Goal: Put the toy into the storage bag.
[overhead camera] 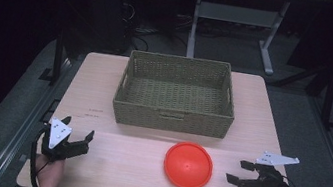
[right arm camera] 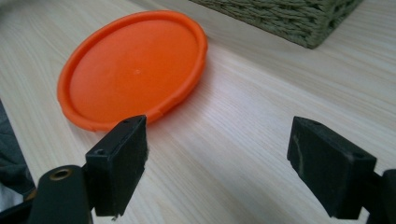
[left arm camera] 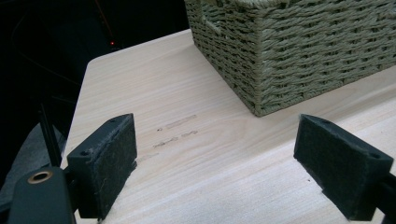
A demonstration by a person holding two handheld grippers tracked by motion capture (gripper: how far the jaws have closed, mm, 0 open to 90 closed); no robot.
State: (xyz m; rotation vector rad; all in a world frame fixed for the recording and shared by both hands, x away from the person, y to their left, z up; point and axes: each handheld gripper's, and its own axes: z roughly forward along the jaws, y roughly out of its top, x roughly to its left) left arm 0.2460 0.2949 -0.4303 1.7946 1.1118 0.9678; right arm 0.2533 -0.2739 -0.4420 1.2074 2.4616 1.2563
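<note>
An orange round plate (overhead camera: pixel 188 165) lies upside down on the wooden table (overhead camera: pixel 111 171), just in front of the woven green basket (overhead camera: pixel 176 95). My right gripper (overhead camera: pixel 239 171) rests at the table's front right, jaws wide open and empty, pointing at the plate a short way off. In the right gripper view the plate (right arm camera: pixel 133 67) lies beyond the left jaw, with the right gripper (right arm camera: pixel 217 161) holding nothing. My left gripper (overhead camera: pixel 80 128) sits at the front left, open and empty. In the left gripper view the left gripper (left arm camera: pixel 215 163) faces the near corner of the basket (left arm camera: pixel 299 51).
The basket is empty and takes up the middle and back of the table. Bare wood (left arm camera: pixel 154 79) lies left of the basket. Dark floor, table legs (overhead camera: pixel 267 54) and cables lie beyond the far edge.
</note>
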